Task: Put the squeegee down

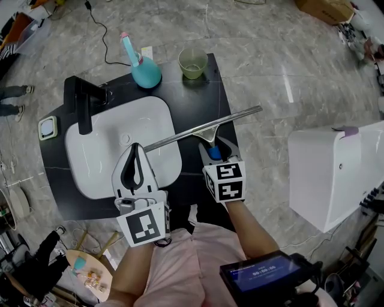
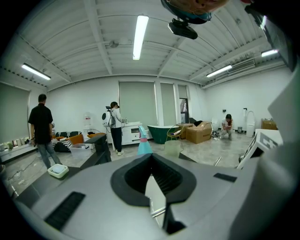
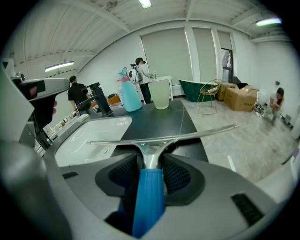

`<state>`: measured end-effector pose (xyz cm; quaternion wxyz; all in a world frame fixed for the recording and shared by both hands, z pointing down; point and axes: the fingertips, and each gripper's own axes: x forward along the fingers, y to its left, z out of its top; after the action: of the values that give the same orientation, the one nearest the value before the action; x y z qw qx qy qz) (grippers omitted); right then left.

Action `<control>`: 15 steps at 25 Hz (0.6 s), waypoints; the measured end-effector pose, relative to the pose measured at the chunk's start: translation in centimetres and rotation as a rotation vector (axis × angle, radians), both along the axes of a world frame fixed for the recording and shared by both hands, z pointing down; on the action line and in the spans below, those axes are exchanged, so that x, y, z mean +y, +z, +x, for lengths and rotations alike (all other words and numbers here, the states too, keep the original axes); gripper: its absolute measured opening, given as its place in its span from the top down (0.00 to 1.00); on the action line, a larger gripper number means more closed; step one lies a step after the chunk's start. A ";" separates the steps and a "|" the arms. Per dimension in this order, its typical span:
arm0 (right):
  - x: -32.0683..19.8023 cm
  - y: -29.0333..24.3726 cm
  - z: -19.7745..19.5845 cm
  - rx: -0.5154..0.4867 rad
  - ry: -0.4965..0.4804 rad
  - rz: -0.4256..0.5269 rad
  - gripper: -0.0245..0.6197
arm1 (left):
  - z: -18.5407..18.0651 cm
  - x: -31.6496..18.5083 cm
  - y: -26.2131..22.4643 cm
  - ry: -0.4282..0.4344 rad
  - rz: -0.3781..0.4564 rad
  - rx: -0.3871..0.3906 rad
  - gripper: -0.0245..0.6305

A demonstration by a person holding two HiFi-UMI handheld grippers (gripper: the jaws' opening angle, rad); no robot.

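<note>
squeegee [image 1: 207,127]: back end of the blue handle buried in right gripper [image 1: 216,147], in head and right gripper views alike.
sink [image 1: 99,150]: near right part covered by left gripper [image 1: 137,146].
cardboard box [image 1: 327,8]: cut by top edge.
white casing [image 1: 333,174]: runs off right edge.
handheld screen [image 1: 261,277]: print too small to read.
person [image 1: 12,101]: legs only, rest off left edge.

No readable text, digits on the small screen [image 1: 264,277] too blurred to read

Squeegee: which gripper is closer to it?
Right. The handle of the squeegee sits between the jaws of the right gripper; the left gripper hovers beside the blade's end, over the sink.
</note>
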<state>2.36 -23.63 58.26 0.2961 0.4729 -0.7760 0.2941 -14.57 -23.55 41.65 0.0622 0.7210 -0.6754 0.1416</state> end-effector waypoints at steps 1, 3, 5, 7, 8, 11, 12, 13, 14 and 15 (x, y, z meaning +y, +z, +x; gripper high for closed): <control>0.0 0.0 0.0 0.001 0.000 -0.002 0.67 | 0.0 0.0 -0.1 -0.001 0.001 0.000 0.95; 0.1 -0.2 0.3 0.003 0.002 0.000 0.66 | -0.1 0.0 -0.3 -0.002 0.008 0.000 0.95; 0.1 -0.6 0.6 0.005 0.008 0.009 0.66 | 0.0 0.1 -0.6 0.000 0.017 0.003 0.95; 0.2 -1.3 0.8 0.004 0.014 0.023 0.66 | 0.1 0.3 -1.1 0.005 0.027 0.008 0.95; 0.2 -1.8 0.9 0.002 0.016 0.032 0.66 | 0.3 0.5 -1.4 0.009 0.035 0.011 0.95; 0.4 -3.9 0.9 -0.010 0.025 0.077 0.66 | 0.8 0.9 -2.9 0.026 0.067 0.017 0.95; 0.5 -4.9 0.8 -0.015 0.029 0.098 0.66 | 1.0 1.1 -3.5 0.032 0.080 0.021 0.95; 0.5 -6.1 0.8 -0.021 0.033 0.123 0.66 | 1.2 1.3 -4.3 0.038 0.094 0.025 0.95; 0.6 -7.4 0.6 -0.028 0.036 0.150 0.66 | 1.3 1.6 -5.0 0.044 0.109 0.031 0.95; 0.6 -8.8 0.4 -0.036 0.039 0.180 0.66 | 1.4 1.9 -5.9 0.051 0.125 0.036 0.95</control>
<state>2.80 -23.04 49.49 0.2324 0.5070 -0.7953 0.2373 -13.16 -21.70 35.79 0.0255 0.7430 -0.6631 0.0875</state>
